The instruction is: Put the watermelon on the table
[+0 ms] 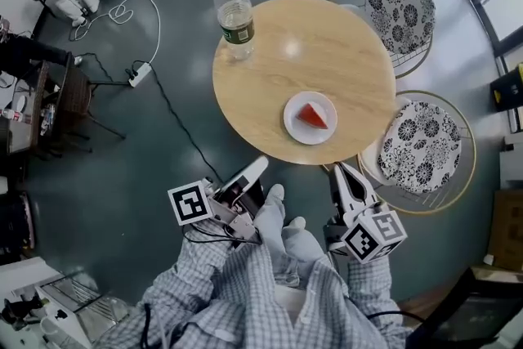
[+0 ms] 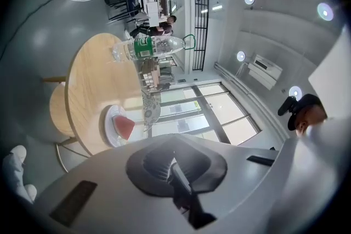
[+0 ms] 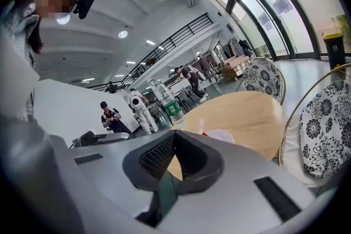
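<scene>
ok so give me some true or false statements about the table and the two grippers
1. The watermelon slice lies on a white plate on the round table. True.
2. The water bottle lies on its side in the middle of the table. False: it stands upright near the table's edge.
3. The left gripper is holding the plate. False: its fingers are together on nothing, and it is off the table on the person's side.
4. The right gripper is empty, with its fingers together. True.
</scene>
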A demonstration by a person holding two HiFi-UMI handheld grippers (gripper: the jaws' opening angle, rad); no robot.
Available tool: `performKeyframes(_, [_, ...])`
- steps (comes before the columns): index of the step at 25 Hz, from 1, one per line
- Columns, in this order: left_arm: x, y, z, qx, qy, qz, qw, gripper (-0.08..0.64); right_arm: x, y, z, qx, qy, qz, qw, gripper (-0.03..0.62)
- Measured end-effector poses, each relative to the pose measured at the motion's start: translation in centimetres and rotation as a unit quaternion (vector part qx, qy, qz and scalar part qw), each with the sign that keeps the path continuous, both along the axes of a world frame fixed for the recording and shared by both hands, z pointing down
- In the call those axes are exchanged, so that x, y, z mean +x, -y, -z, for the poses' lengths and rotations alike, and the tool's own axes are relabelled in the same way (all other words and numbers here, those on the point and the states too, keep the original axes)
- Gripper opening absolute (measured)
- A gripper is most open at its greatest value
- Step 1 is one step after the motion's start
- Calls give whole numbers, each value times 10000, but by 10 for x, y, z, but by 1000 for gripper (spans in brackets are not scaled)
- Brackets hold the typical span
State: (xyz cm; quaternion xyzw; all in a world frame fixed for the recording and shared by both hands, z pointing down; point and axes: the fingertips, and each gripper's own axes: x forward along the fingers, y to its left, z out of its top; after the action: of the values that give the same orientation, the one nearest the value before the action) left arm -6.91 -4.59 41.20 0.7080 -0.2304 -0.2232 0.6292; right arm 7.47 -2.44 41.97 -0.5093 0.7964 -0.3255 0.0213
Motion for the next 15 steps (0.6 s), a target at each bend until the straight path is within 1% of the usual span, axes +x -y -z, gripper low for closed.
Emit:
performKeyframes(4, [13,-11,22,560,391,76,9976,6,10,-12,20,320,-183,72,9993,8])
performKeyframes(6, [25,-15,34,885,656,-28,9939,6,17,-16,31,486,-279,90,9984,8])
performKeyframes(8, [37,-19,45,1198,918,-192,9884,6,23,-19,41,625,-269,57,9977,8])
performKeyframes(10, [48,-22,57,1407,1022,-304,9843,8,28,-22,50,737,-227,9,9970,8])
performKeyframes(15, [67,-26,80,1771,1070,-543,9769,6,37,-21,72,1008,-121,-28,9948,8])
